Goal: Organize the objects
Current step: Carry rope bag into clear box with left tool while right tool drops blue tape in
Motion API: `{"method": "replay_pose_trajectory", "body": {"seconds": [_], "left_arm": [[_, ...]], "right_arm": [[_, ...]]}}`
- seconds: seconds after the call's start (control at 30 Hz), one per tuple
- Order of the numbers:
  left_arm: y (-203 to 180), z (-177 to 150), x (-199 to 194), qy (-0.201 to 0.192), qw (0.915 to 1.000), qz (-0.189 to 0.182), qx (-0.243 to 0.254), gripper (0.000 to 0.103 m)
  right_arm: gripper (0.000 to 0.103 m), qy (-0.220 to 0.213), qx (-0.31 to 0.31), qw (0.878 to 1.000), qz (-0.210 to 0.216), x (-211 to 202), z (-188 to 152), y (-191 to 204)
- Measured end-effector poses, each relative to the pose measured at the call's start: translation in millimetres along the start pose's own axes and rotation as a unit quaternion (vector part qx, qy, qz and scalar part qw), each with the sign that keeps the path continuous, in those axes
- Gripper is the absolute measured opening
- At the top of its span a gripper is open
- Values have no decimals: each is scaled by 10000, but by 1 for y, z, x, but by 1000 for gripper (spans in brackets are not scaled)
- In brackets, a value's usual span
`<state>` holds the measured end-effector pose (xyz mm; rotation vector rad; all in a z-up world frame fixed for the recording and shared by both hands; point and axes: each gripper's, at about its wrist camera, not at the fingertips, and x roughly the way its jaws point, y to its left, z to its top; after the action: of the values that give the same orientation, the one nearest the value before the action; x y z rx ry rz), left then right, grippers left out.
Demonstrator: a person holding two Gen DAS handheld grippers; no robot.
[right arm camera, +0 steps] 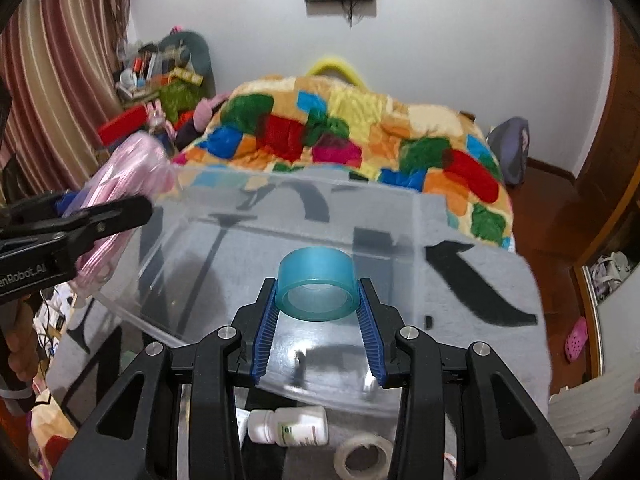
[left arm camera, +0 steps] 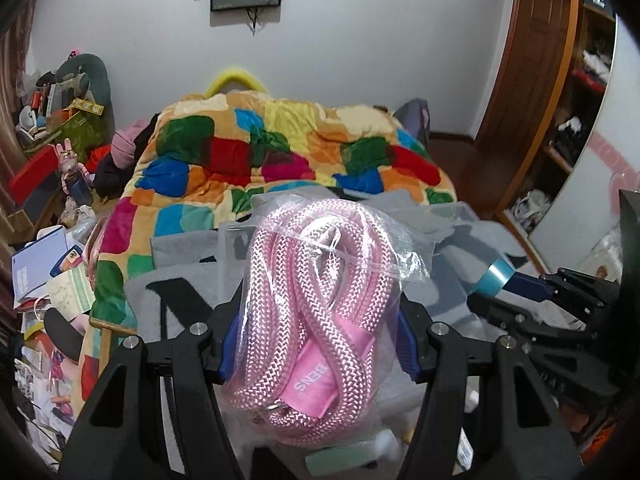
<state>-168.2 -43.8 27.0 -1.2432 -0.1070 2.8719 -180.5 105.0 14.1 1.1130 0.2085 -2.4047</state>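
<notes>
Pink rope bag | clamped in left tool | teal tape roll | clamped in right tool

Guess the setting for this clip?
Most likely a lived-in bedroom: a bed under a patchwork quilt, a wooden wardrobe with clothes on its shelves, and striped curtains. Clutter sits piled beside the bed.

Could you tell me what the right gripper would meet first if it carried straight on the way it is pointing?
Probably the clear plastic bin: the right gripper, shut on the blue tape roll, points over its near rim into its inside, though depth is unclear.
</notes>
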Motion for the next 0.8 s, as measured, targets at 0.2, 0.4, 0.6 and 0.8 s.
{"method": "replay_pose_trajectory", "body": {"seconds": [0.2, 0.4, 0.6, 0.8], "left_arm": [[-6, 0, 32, 412, 9991, 39, 85, 61], [-7, -8, 39, 693, 9975, -74, 100, 63], [-9, -6, 9, 314, 9993, -19, 193, 73], [-8, -10, -31, -185, 9993, 135, 289, 91]], "right_arm": [[35, 334, -116, 9994, 7, 22, 0, 5], [36, 501, -144, 9986, 105, 27, 0, 6], [49, 259, -142, 9995, 94, 8, 1, 6], [57, -158, -100, 9998, 97, -28, 2, -2]]}}
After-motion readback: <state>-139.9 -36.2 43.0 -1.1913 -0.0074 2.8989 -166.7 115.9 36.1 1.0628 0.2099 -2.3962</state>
